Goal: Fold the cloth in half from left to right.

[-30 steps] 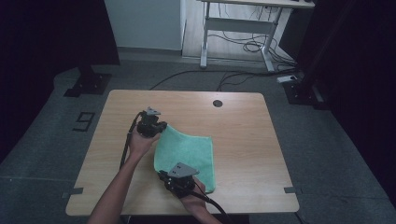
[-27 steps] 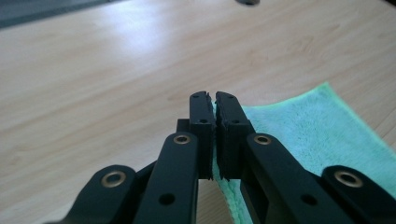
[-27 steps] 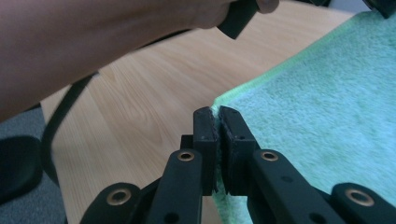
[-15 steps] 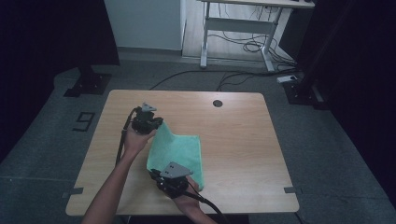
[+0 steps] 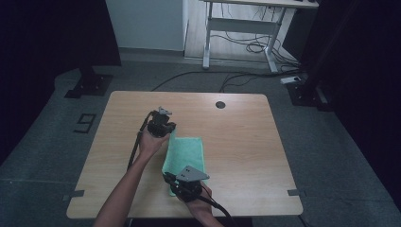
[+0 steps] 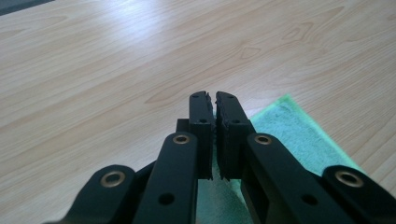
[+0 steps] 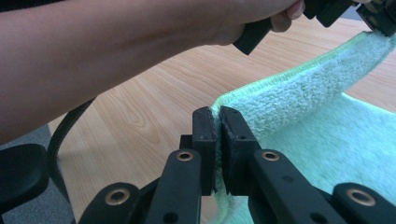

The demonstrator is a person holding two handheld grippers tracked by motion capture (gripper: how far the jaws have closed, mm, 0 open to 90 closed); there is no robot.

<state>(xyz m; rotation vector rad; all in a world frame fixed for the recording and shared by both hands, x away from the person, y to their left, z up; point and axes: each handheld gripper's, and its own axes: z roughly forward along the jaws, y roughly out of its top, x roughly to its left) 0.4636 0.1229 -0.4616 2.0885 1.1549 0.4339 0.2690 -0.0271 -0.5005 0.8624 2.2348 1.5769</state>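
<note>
High view: green towel lies at centre of the frame on the wooden table, its left edge lifted and being folded over toward the right; left gripper sits at the towel's upper left corner, right gripper at its lower left corner, low in the frame. Looks light, soft and floppy, sags between the two holds, so corners or the hemmed edge are the places to pinch; terry pile should not slip. A "9" is marked on the floor at left of the frame; no brand or label readable on the towel. Left gripper view: jaws of the left gripper closed with only a thin slit, green towel showing between and below them at lower right, so I judge it pinching the corner. No writing. Right gripper view: right gripper jaws closed on the stitched hem of the towel, which arcs up to the upper right where the other gripper holds it; a forearm crosses the top. No writing.
</note>
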